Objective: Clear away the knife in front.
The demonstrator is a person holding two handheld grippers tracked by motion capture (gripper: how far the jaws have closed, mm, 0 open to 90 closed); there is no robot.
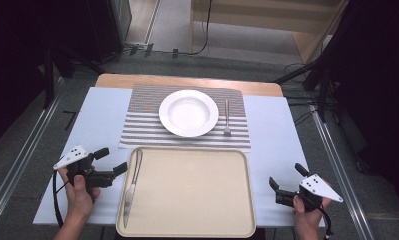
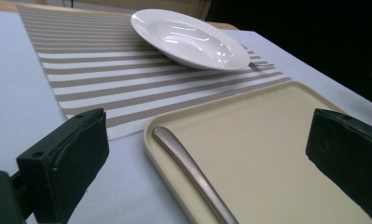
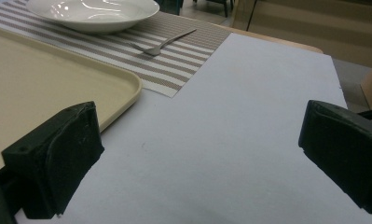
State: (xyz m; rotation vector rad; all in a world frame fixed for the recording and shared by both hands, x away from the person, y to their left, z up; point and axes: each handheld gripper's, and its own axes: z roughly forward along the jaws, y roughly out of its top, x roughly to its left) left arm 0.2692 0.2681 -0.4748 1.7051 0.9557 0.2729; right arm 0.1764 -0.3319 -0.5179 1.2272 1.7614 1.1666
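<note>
A: Where's your left claw (image 1: pixel 113 160) rn?

B: Just beside the tray (image 1: pixel 187 227), left edge. Jaws spread wide, nothing btwn them. Knife (image 1: pixel 132 186) lies flat along the tray's left side, handle end toward the placemat (image 1: pixel 147 130).

A: And your right claw (image 1: pixel 285 176)?

B: Hovering over bare tabletop (image 1: pixel 274 135) right of the tray, also gaping, empty.

A: OK, so the setting: plate (image 1: pixel 189 112) sits centred on the mat, fork (image 1: pixel 227 117) just right of it. Knife looks like the next thing to move, imo.

B: Tips?

A: Come in low w/ the left claw, square across the handle, not the blade. It's thin and flat on the tray, so get one jaw down close to the tray floor before you close. Close firmly, lift level, and don't snag the tray rim on the way out
</note>
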